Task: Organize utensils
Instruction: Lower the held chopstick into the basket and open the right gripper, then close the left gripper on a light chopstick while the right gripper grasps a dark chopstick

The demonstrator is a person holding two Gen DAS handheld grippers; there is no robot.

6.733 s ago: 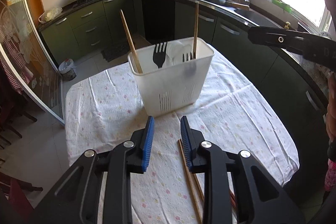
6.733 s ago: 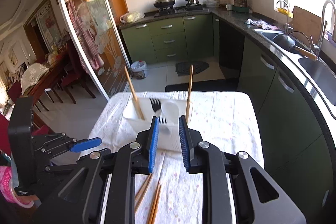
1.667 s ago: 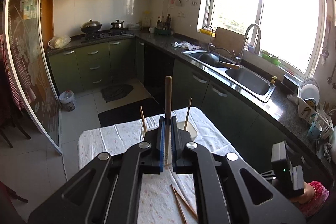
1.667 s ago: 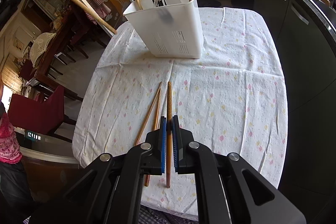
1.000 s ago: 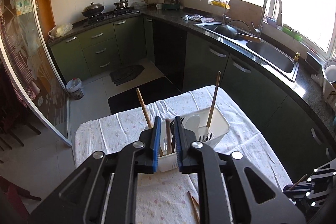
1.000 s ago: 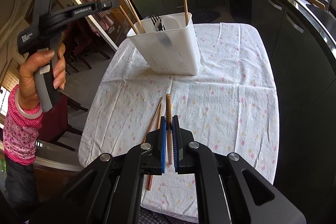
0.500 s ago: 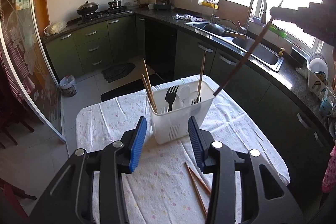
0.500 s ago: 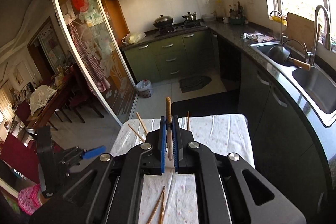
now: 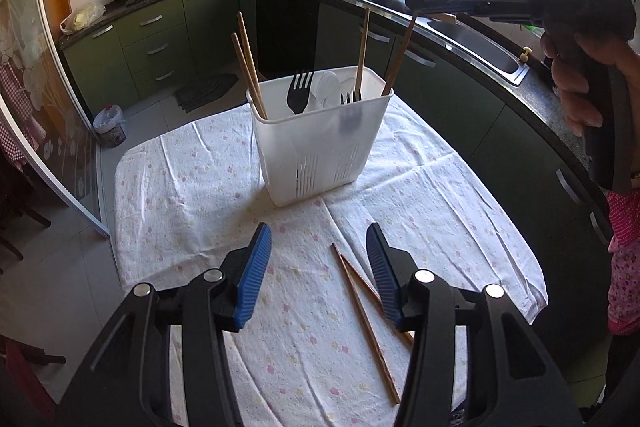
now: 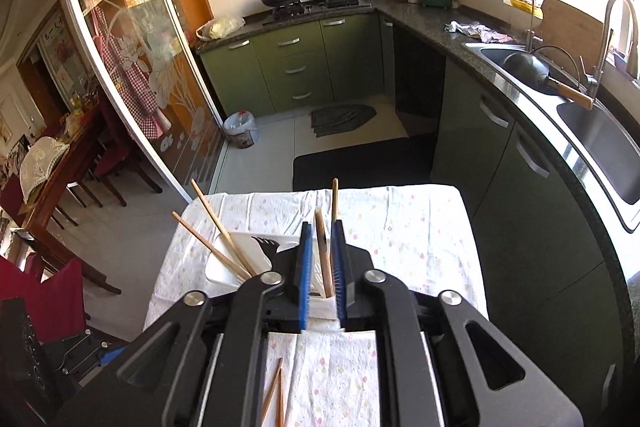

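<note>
A: Right wrist view shows the right hand-held gripper [image 10: 320, 267] with its jaws opening; the chopstick [image 10: 323, 255] it carried a second ago now stands between the pads, its foot down in the white holder [image 10: 224, 269].

B: So that one is delivered?

A: I'd judge so. The left hand-held gripper [image 9: 316, 269], which dropped its own stick a moment earlier, is opening wide with nothing between the pads.

B: What is left?

A: Two chopsticks [image 9: 362, 311] lying crossed on the desk [image 9: 180, 179], just ahead of the left hand-held gripper, under its right finger. The holder sits well beyond them.

B: And the surroundings?

A: A wrinkled flowered cloth covers the desk. Beyond the holder are green cabinets [image 10: 280, 67], with a sink [image 10: 600, 135] off to the right.
</note>
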